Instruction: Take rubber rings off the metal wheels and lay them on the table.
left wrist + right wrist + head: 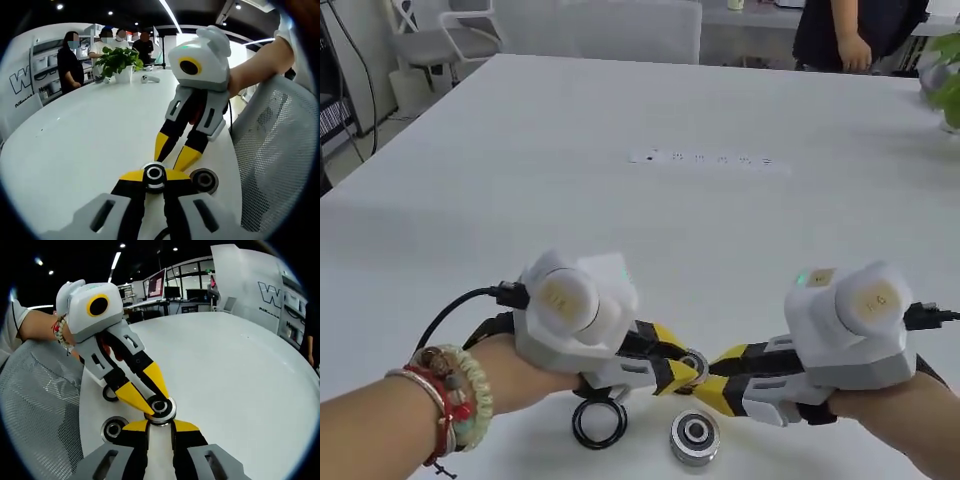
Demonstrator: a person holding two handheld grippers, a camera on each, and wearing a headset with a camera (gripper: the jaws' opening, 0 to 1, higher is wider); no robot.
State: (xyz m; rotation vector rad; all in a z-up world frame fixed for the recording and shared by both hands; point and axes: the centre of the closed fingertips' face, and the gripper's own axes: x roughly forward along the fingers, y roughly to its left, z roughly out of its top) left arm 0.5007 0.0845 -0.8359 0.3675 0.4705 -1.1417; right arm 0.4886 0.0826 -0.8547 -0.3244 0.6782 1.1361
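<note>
rubber rings (pixel 576 421) lie nearest the person, black, slack and overlapping on the table (pixel 620 120); just beside them to the right a loose wheel (pixel 695 432) rests flat, and its rim reads dark in the gripper views, so i judge its ring is still on, though not surely; just beyond, where the two tools meet, sits the held wheel (pixel 154 174) — the left gripper (pixel 678 372) is pinching it, yellow tips pressed in on either side of its rim; the right gripper (pixel 712 384) comes at it from the opposite side, jaws a narrow gap apart with the tips at the wheel's edge, and whether they have bitten onto anything i cannot tell; the wheel looks small, hard and smooth, dense for its size, likely to twist or slip between pads unless squeezed squarely across the metal; its hub looks like a bearing, so it may spin if held at the centre alone; a ring should be the opposite — light, soft, stretchy and grippy, seated snug round the rim; best to nip a short stretch of its outer edge and peel it sideways over the lip, expecting it to snap back if the bite is shallow; farther off a row of sockets (pixel 700 158) sits in the tabletop, and past the far edge are a person (pixel 835 35) and a chair (pixel 450 40).
</note>
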